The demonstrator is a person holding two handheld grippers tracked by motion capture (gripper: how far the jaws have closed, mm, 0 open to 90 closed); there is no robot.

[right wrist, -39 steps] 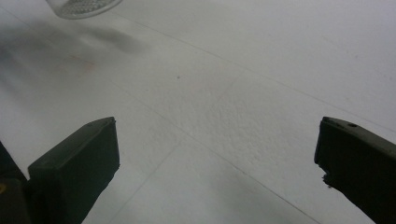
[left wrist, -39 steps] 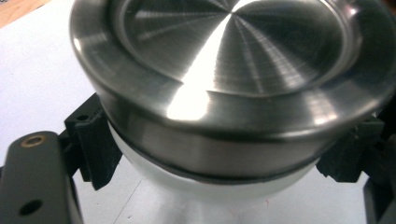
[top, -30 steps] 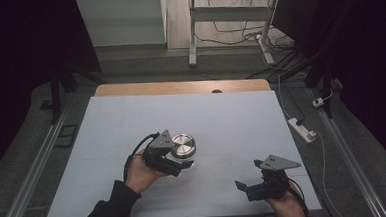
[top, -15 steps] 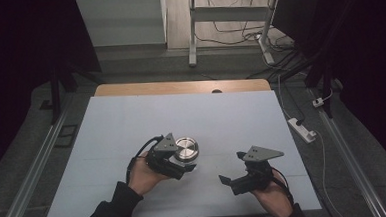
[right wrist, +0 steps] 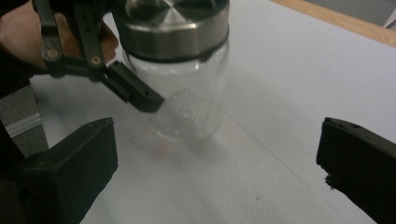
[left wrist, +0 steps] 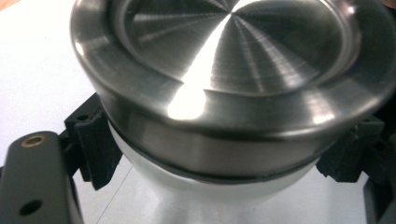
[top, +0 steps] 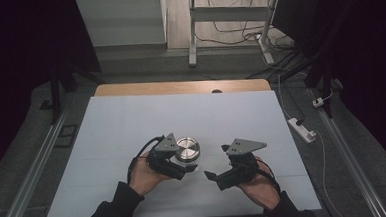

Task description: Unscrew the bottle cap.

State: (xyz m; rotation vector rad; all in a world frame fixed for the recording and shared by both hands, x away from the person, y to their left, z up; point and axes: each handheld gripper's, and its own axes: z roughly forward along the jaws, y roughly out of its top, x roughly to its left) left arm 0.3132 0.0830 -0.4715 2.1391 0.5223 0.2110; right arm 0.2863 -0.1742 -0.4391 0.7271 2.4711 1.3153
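On white table (top: 131,116), wood edge (top: 180,87); dark room around.

White table (top: 131,116); steel-lidded glass jar (top: 187,149) standing on it.

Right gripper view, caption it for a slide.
Left tongs grip a steel-lidded glass jar; open right tongs approach.

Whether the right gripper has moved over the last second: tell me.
Yes. The right gripper has slid left across the white table, toward the jar in the left gripper.
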